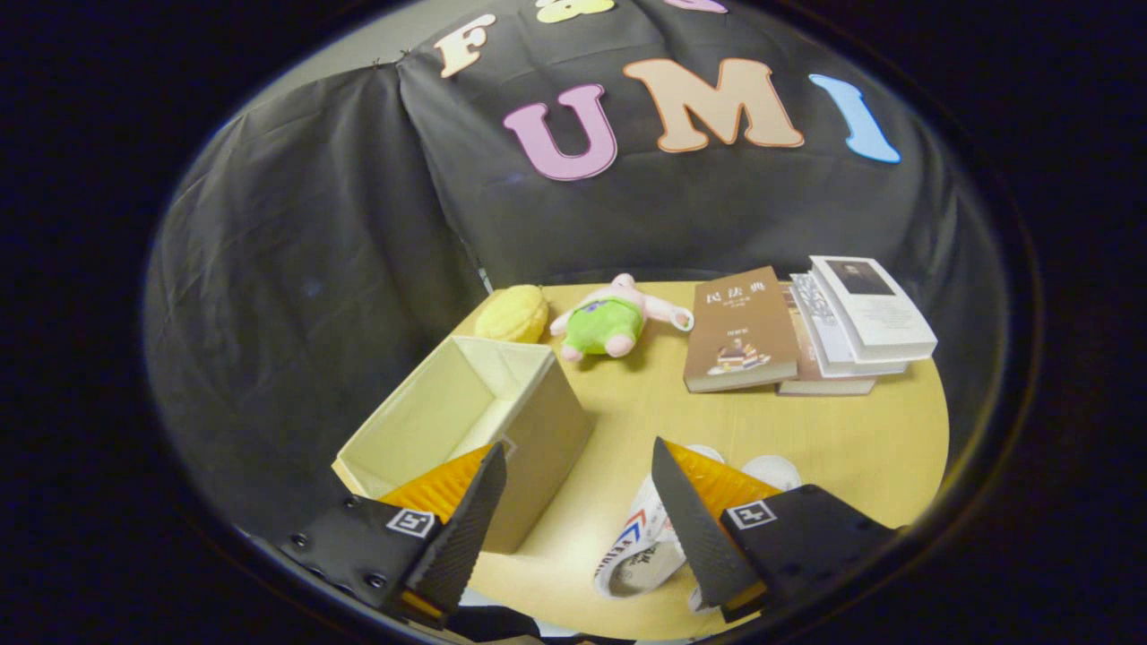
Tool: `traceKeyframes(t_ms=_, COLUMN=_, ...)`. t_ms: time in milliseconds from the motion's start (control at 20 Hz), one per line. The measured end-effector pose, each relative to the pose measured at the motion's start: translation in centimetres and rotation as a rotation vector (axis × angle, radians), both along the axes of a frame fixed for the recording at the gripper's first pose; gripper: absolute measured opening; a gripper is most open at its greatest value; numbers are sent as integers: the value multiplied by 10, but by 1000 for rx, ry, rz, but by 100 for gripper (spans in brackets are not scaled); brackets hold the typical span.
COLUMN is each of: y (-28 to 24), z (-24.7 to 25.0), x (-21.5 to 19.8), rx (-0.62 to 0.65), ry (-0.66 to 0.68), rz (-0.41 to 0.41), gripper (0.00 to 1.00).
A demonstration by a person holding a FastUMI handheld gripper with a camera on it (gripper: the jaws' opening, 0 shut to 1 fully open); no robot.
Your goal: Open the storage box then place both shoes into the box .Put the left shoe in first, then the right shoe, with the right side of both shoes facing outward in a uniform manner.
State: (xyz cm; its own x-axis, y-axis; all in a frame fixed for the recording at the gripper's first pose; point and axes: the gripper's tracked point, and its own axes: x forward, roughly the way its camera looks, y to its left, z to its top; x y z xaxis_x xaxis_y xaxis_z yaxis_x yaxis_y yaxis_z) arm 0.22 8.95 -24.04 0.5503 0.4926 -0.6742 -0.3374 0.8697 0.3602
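A cream fabric storage box (466,408) stands open on the wooden table, its inside bare, just ahead of my left finger. White shoes with printed stripes (641,546) lie on the table beside and under my right finger (690,528), partly hidden by it. A second white toe (772,470) peeks out beyond that finger. My gripper (578,497) hangs above the table with its fingers wide apart and nothing between them.
At the back of the table (851,448) lie a yellow plush (513,313), a pink and green plush toy (614,321), a brown book (739,331) and a stack of white books (860,327). The black cloth wall closes the back and left.
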Motion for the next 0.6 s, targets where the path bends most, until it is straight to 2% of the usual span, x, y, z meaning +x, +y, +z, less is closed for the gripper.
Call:
traceKeyframes(t_ms=150, y=-22, z=-24, x=-4, rx=-29, ry=41, rz=7, gripper=100)
traceKeyframes(t_ms=600, y=-53, z=-103, x=-33, rx=-127, ry=199, rz=129, gripper=99)
